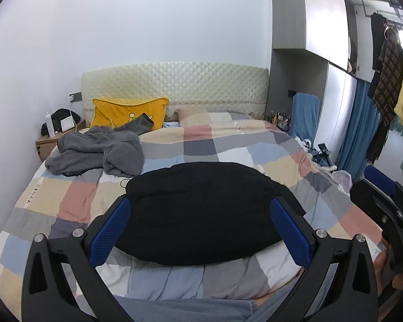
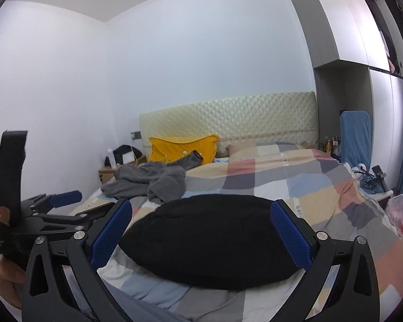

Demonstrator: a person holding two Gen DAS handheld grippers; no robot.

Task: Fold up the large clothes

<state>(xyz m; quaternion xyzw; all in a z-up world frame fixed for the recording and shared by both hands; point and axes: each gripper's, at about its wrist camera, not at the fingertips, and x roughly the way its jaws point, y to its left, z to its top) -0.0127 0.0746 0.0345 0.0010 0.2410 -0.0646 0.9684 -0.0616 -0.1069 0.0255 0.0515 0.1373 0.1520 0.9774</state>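
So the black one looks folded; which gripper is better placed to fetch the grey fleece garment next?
Probably the left gripper. The grey fleece garment lies crumpled at the bed's far left, on its side, while the right gripper sits further right. Both are open and empty above the folded black garment.

We see a patchwork quilt (image 1: 228,145) covering the bed, a yellow pillow (image 1: 126,112) against the quilted headboard (image 1: 174,83), and a wooden nightstand (image 1: 44,145) beside it.

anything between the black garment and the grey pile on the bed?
Nothing but checked duvet: a bare strip separates the black garment from the grey pile. Both wrist views show it.
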